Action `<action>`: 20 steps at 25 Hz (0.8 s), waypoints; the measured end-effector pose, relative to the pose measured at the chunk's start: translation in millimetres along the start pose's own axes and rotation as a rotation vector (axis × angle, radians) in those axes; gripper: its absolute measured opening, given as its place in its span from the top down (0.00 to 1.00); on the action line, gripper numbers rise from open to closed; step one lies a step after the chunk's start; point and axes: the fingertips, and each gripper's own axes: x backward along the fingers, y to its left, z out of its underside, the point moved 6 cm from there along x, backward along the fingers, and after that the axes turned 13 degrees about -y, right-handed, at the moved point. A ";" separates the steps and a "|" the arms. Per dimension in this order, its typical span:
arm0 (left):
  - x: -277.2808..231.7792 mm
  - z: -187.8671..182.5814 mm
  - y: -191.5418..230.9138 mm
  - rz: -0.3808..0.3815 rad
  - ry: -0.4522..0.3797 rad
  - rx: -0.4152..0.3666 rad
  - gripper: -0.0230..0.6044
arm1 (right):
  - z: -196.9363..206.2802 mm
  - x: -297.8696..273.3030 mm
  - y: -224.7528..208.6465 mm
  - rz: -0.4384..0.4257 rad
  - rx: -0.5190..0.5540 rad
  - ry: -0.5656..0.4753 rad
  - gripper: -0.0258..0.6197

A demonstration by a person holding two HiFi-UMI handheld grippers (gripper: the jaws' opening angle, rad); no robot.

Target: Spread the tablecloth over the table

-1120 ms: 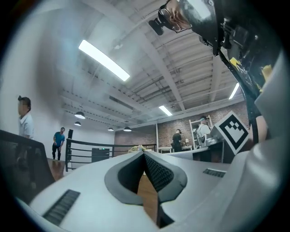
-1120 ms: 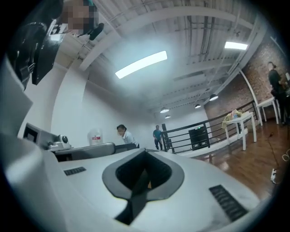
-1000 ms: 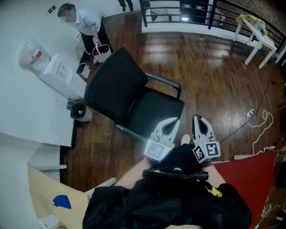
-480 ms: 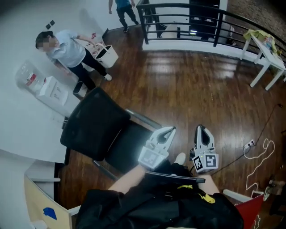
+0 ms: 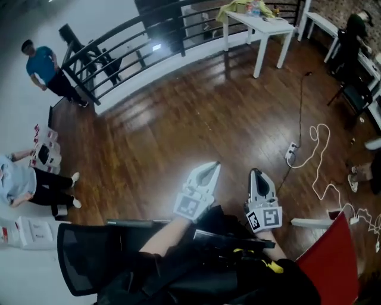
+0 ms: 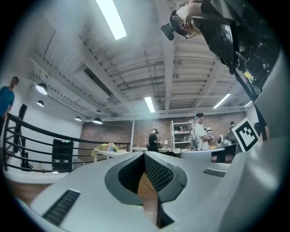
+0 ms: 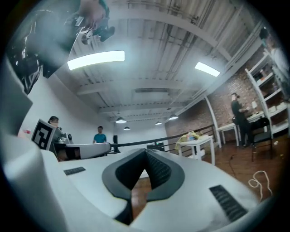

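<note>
Both tools are empty and pressed together. The left hand-held gripper [image 5: 210, 168] shows its ribbed pads meeting, with only a strip of floor seen past them. The right hand-held gripper [image 5: 255, 174] looks the same, closed on nothing. They are held side by side and point roughly level out over the dark brown wooden plank floor [image 5: 196, 113].

The one likely candidate for the tablecloth is the red flat sheet [image 5: 333, 262] at the lower right edge of the head view, just beside the person's right arm. So little of it shows that it may instead be a red panel or part of a seat, and neither gripper view catches it. It lies near the right hand-held gripper but apart from it.

If it is cloth, I would expect it to be light, soft and limp. It would probably sag between any two held points, billow when swung and slide easily on a smooth top. The sensible hold would be one corner of the same hem in each gripper, pinched a little way in from the edge so the fabric does not slip out.

Its visible border slants from lower left up to a point at the right; the long axis cannot be read from this sliver.

A small white surface on thin legs [image 5: 262, 27] stands well apart near the black railing [image 5: 119, 47], with a yellow-green crumpled bundle [image 5: 238, 7] on it
</note>
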 end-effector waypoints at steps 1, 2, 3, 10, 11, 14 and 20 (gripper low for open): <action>-26.2 12.1 -3.2 0.042 0.005 0.020 0.97 | -3.0 -0.1 -23.8 0.056 0.012 -0.005 0.95; -50.2 23.5 -6.8 0.085 0.011 0.040 0.97 | -6.2 0.2 -45.2 0.113 0.025 -0.010 0.95; -73.0 34.8 -11.0 0.130 0.016 0.057 0.97 | -8.8 0.4 -65.3 0.167 0.039 -0.015 0.95; -241.5 122.7 -26.8 0.476 0.030 0.119 0.97 | -3.4 -17.4 -212.7 0.580 0.109 -0.054 0.95; -270.9 133.5 -22.2 0.510 0.029 0.137 0.97 | -3.5 -28.2 -233.4 0.624 0.117 -0.057 0.95; -367.0 157.9 -14.5 0.618 0.026 0.208 0.97 | -17.8 -67.0 -293.2 0.736 0.156 -0.073 0.95; -517.3 205.4 -79.9 0.957 0.072 0.359 0.97 | -64.1 -91.3 -365.5 1.008 0.343 -0.096 0.95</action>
